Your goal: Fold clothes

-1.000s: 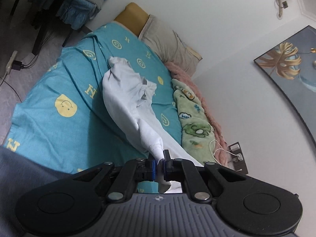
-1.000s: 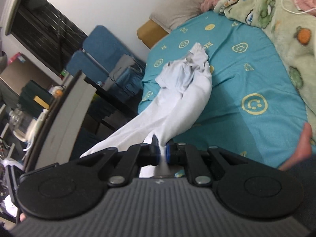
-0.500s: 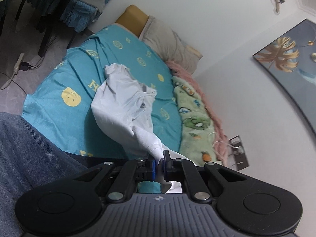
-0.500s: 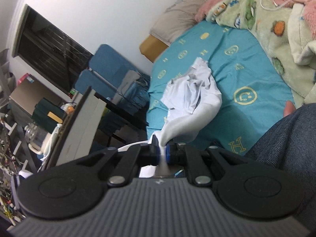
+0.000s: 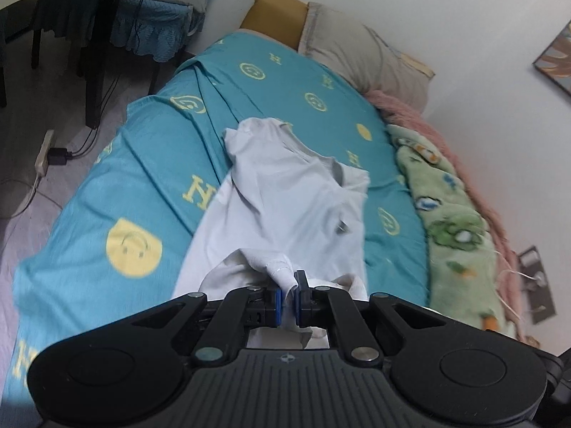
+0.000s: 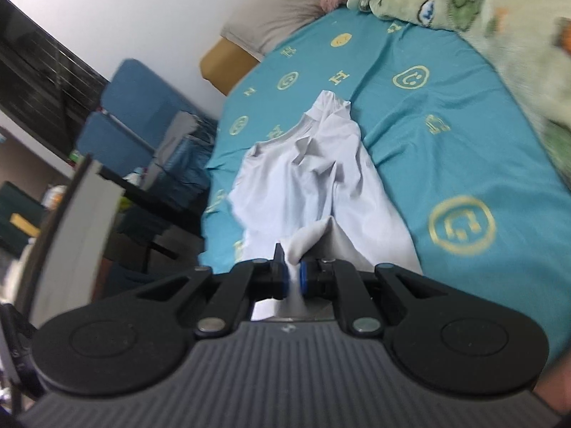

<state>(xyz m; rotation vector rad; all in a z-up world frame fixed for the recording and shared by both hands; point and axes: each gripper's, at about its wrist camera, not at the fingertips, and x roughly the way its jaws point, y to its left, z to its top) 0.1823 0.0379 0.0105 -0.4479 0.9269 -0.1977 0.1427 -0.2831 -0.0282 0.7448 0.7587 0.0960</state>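
Note:
A white T-shirt (image 5: 292,192) lies crumpled along the teal bed sheet (image 5: 135,185), its collar end farthest from me. My left gripper (image 5: 287,297) is shut on a bunched corner of the shirt's near hem. In the right wrist view the same white T-shirt (image 6: 314,185) stretches away over the teal sheet (image 6: 464,149). There my right gripper (image 6: 292,280) is shut on another pinch of the near hem. Both views are blurred by motion. The cloth under each gripper is hidden.
A beige pillow (image 5: 364,50) and a yellow cushion (image 5: 278,14) sit at the bed's head. A green patterned blanket (image 5: 449,221) and pink blanket (image 5: 410,110) line the wall side. Blue chairs (image 6: 135,121) and a dark table stand beside the bed; a power strip (image 5: 44,153) lies on the floor.
Both grippers swung down toward the bed, still holding the shirt. The shirt now lies flatter and more spread on the sheet. The trouser leg seen half a second ago has left both views.

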